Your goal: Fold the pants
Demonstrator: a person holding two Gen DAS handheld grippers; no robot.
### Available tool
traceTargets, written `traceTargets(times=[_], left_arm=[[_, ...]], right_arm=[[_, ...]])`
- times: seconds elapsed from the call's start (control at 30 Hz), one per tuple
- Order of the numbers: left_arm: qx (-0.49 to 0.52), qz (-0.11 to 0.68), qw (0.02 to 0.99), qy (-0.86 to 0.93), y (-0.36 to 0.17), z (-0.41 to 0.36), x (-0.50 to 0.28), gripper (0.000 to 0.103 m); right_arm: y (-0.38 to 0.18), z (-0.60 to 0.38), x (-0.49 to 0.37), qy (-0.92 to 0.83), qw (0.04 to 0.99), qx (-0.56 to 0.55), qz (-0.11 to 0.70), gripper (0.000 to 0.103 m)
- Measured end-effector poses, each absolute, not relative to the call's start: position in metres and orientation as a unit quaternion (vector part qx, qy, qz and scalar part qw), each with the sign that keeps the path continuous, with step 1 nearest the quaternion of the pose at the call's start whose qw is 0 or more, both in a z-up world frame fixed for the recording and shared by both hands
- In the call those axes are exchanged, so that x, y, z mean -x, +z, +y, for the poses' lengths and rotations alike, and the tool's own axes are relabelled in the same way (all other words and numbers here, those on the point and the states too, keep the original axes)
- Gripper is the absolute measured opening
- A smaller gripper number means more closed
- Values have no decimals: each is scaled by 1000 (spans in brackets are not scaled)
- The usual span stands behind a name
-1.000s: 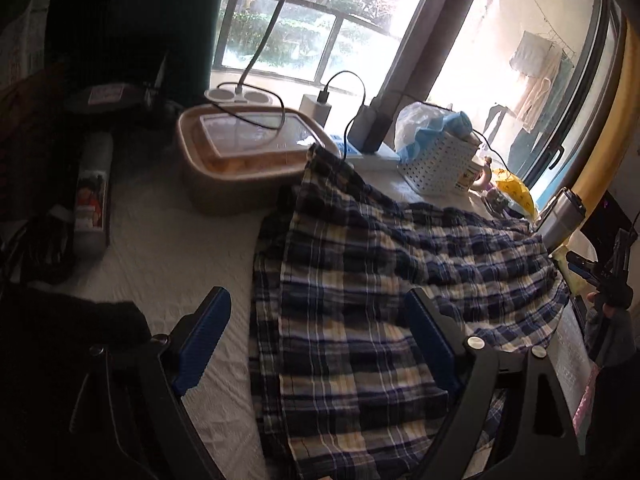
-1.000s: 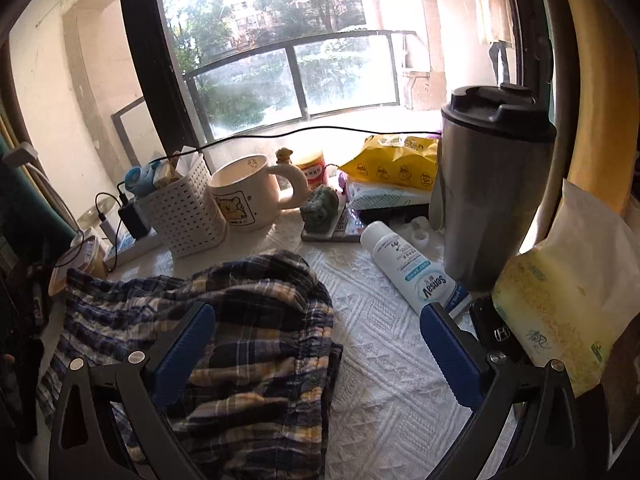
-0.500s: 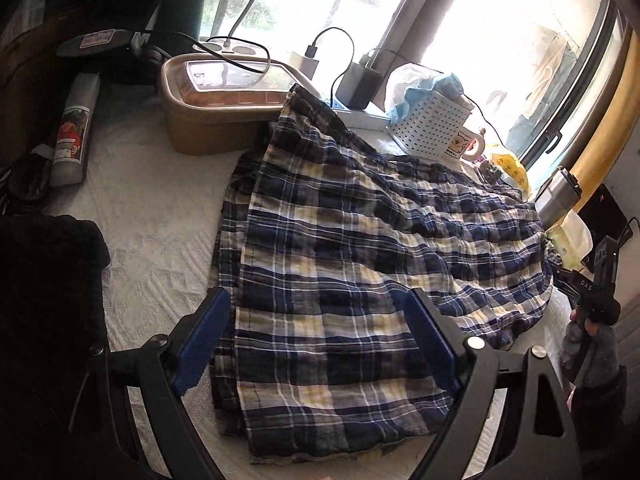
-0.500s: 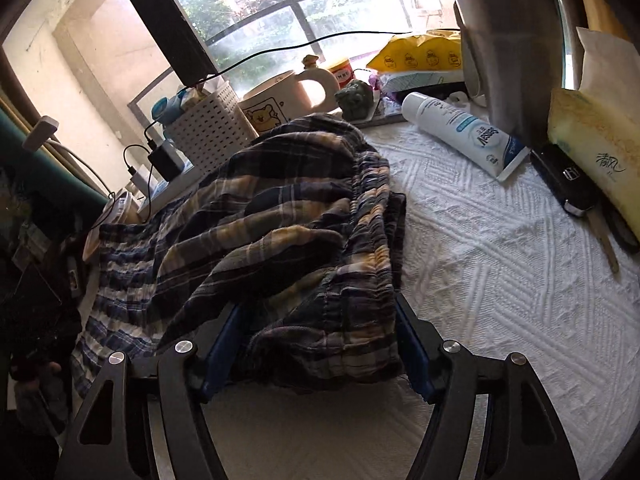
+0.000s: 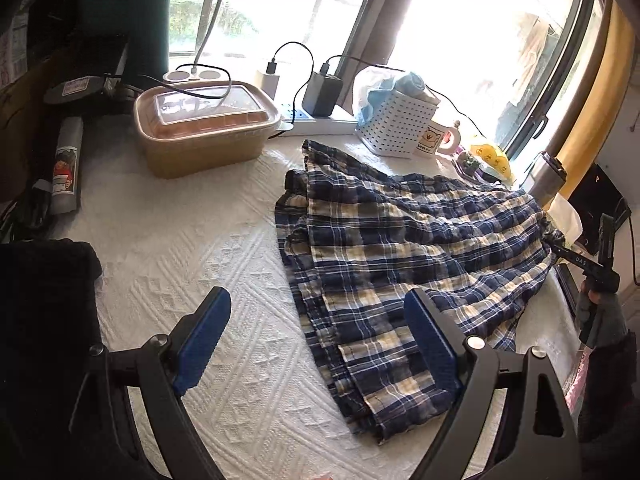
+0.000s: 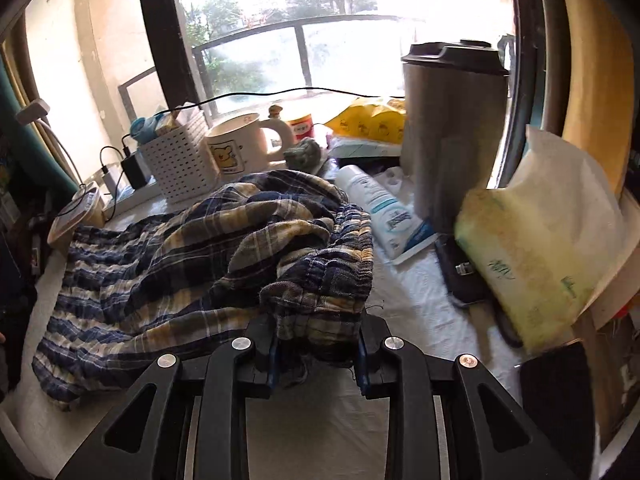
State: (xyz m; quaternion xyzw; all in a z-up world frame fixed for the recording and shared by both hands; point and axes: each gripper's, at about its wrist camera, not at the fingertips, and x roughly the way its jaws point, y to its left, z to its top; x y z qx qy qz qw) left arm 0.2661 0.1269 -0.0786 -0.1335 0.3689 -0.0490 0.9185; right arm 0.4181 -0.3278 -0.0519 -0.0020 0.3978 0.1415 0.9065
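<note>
My right gripper (image 6: 316, 354) is closing, its jaws pinching the waistband of the plaid pants (image 6: 192, 264). My left gripper (image 5: 316, 340) hangs wide apart over the leg hems. The pants sprawl across the white cloth (image 5: 200, 264), short of the basket (image 5: 394, 128).

The plaid pants (image 5: 404, 256) lie spread on the white cloth (image 5: 192, 264) toward three o'clock. The left gripper (image 5: 316, 344) hovers wide open at six, its right finger over a leg hem. A brown box (image 5: 204, 136) sits at eleven, a white basket (image 5: 394, 124) at one.
</note>
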Motion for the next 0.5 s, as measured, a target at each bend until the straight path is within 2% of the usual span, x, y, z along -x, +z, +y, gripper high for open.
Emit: traceTargets(times=[0.1,0.17,0.2,0.23,0.5], left_arm=[[140,379,913,-56,-84,115,-266,88],[144,387,909,-58,-91,110,-266,88],[147,391,907,-58,-95,107,-267,88],[150,395,905,-59,-99,105,-268,88],[128,424,895,-53,-115,83,-270,88]], right_arm=[[-68,-334,-418,159,885,21,436,32],[-74,-333,-411,160,884,25,438,43],[-75,-334,-407,159,886,21,435,66],[-74,-337,-403,155,890,13,428,85],[-27,-351,-382,148,927,-44,341,87]])
